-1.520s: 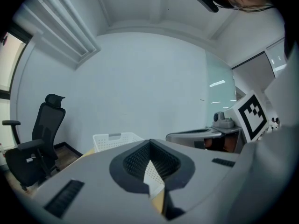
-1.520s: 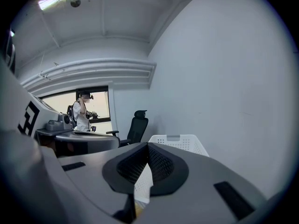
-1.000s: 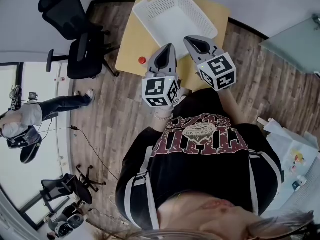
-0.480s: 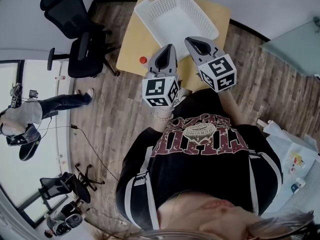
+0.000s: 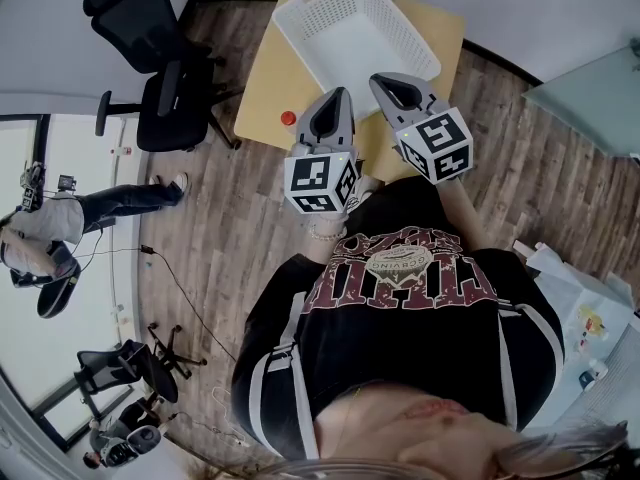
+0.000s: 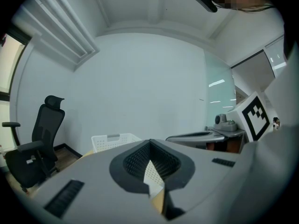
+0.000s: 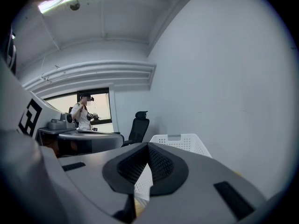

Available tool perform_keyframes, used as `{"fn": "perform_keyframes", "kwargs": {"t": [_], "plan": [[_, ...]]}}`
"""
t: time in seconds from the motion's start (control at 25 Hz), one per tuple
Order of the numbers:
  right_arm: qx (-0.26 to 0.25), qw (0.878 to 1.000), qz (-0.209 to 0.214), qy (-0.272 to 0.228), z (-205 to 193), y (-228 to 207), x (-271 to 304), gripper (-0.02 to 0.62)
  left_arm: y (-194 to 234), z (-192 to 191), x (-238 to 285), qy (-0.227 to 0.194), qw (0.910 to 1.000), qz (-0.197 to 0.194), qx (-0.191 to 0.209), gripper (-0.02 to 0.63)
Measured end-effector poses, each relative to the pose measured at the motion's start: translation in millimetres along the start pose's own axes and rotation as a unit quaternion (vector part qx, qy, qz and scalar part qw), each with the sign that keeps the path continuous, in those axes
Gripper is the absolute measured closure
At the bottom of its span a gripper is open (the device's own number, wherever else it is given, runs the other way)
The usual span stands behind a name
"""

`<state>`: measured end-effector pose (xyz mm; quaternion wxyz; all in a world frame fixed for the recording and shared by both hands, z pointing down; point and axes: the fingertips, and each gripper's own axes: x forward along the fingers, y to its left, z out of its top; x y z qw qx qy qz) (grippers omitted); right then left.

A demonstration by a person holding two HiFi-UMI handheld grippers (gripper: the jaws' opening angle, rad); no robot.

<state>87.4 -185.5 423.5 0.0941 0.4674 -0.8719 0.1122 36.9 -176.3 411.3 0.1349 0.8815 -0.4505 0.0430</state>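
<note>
The left hand-held gripper (image 5: 337, 95) and the right hand-held gripper (image 5: 384, 79) are held side by side in front of the chest. They are near each other but apart, and both point forward, away from the body. In each gripper view the jaws meet tip to tip with nothing between them. The left wrist (image 5: 326, 230) shows below its marker cube (image 5: 320, 183). The right forearm (image 5: 458, 213) runs back toward the shoulder.

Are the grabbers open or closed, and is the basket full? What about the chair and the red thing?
left gripper: shut, holding nothing.
right gripper: shut, holding nothing.
white basket: upright on the table, empty.
red thing: lying on the table, apart from the basket.
office chair: nobody on it.
</note>
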Motion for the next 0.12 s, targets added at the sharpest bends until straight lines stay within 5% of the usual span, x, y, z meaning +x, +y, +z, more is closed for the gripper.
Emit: {"fn": "perform_keyframes", "kwargs": {"t": [0.12], "plan": [[-0.002,1.0,0.001,0.0,0.9,1.3,-0.2,0.578,0.3,1.3,-1.2,-0.001,1.0,0.0,0.0,0.559]]}}
